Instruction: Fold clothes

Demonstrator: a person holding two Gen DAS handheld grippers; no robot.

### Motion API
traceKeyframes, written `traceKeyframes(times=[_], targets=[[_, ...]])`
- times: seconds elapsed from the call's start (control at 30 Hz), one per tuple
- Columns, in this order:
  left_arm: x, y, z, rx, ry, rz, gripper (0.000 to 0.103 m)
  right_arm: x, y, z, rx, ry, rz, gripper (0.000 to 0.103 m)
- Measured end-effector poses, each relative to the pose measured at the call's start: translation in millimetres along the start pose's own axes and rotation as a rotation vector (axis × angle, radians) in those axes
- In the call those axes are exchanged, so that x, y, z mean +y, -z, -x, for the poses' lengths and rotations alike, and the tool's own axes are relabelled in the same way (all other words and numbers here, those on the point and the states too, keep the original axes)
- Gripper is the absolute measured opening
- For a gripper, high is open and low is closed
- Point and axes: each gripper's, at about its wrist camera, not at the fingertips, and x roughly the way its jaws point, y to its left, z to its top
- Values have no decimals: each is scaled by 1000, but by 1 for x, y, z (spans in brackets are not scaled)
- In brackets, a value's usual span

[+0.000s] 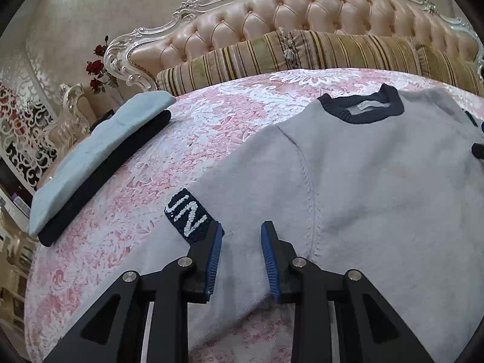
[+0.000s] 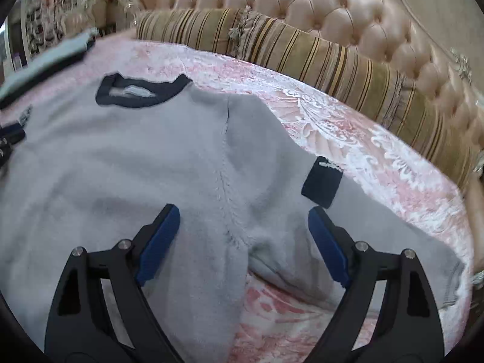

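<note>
A grey sweater (image 1: 378, 175) with a navy collar (image 1: 361, 107) lies spread flat on the pink bedspread (image 1: 211, 127). Its left sleeve carries a navy patch with white letters (image 1: 190, 214). My left gripper (image 1: 241, 230) is open just above that sleeve near the armpit seam, holding nothing. In the right wrist view the sweater (image 2: 121, 166) fills the frame, with its right sleeve and navy patch (image 2: 322, 181). My right gripper (image 2: 243, 214) is wide open over the right armpit seam, holding nothing.
A folded stack, light blue on navy (image 1: 93, 163), sits at the bed's left edge. Striped bolster pillows (image 1: 302, 51) and a tufted pink headboard (image 1: 302, 9) run along the far side. A side table with red roses (image 1: 96, 69) stands at left.
</note>
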Motion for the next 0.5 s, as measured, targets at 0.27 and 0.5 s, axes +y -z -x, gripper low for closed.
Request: traceKeyframes(times=[0.27,0.5], targets=[[0,1,1,2,-4,2,30,-16,-1,2,33,55,-20,88],[-2,1,1,3,-15,-4,30,-4,-7,30,-26,94,30,88]])
